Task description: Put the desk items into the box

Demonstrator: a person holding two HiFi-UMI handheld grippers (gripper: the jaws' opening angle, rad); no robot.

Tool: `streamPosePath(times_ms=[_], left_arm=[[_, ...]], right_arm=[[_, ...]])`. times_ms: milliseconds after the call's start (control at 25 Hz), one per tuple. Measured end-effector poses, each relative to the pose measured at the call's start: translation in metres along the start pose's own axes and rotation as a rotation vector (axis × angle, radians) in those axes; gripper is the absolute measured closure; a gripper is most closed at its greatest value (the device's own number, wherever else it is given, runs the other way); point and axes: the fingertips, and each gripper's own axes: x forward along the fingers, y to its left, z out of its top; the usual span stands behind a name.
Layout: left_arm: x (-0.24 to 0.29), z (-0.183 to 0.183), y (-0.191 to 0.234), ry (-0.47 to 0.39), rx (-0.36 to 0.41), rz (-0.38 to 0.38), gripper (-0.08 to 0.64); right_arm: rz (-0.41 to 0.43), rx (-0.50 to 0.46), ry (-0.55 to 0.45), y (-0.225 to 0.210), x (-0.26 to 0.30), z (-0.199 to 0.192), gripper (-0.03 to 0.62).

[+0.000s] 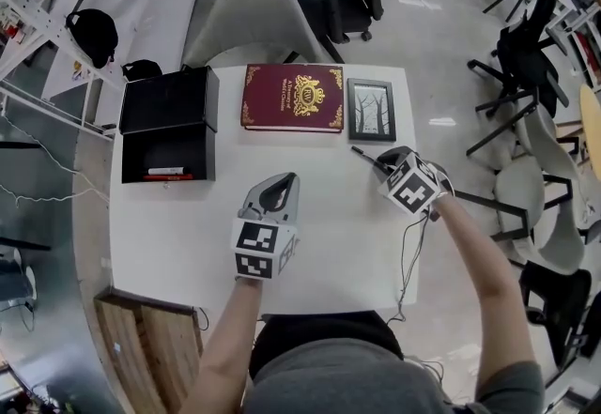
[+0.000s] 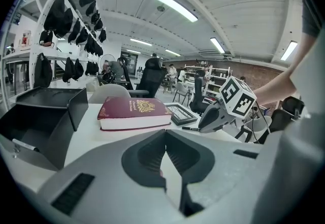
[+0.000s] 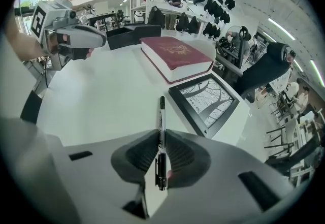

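Observation:
A black marker pen (image 3: 162, 114) lies on the white table (image 1: 319, 234), and my right gripper (image 3: 161, 135) is shut on it, both pads pressing its barrel. In the head view the pen's (image 1: 364, 155) tip sticks out of that gripper (image 1: 387, 161), just below the black picture frame (image 1: 371, 109). A dark red book (image 1: 292, 98) lies left of the frame. The open black box (image 1: 131, 159) stands at the table's left with a red pen (image 1: 169, 176) inside. My left gripper (image 1: 280, 181) hovers mid-table, shut and holding nothing, its tips (image 2: 165, 134) meeting.
A grey chair (image 1: 254, 23) stands behind the table, and black office chairs (image 1: 526, 55) stand at the right. A wooden board (image 1: 150, 346) sits at the near left corner. A thin cable (image 1: 408, 253) trails over the table's right side.

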Motion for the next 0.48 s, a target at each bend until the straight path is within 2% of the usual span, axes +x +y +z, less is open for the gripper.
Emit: streamPosePath(times_ms=[160, 320, 480], left_arm=[[-0.004, -0.001, 0.001, -0.002, -0.004, 0.009, 0.554], [-0.010, 0.000, 0.004, -0.007, -0.009, 0.028, 0.554], [-0.020, 0.003, 0.012, -0.020, -0.011, 0.058, 0.554]], right_arm=[[0.003, -0.029, 0.005, 0.000, 0.001, 0.000, 0.545], [0.003, -0.020, 0.000, 0.001, 0.000, 0.002, 0.545], [0.019, 0.003, -0.062, 0.012, -0.012, 0.018, 0.545]])
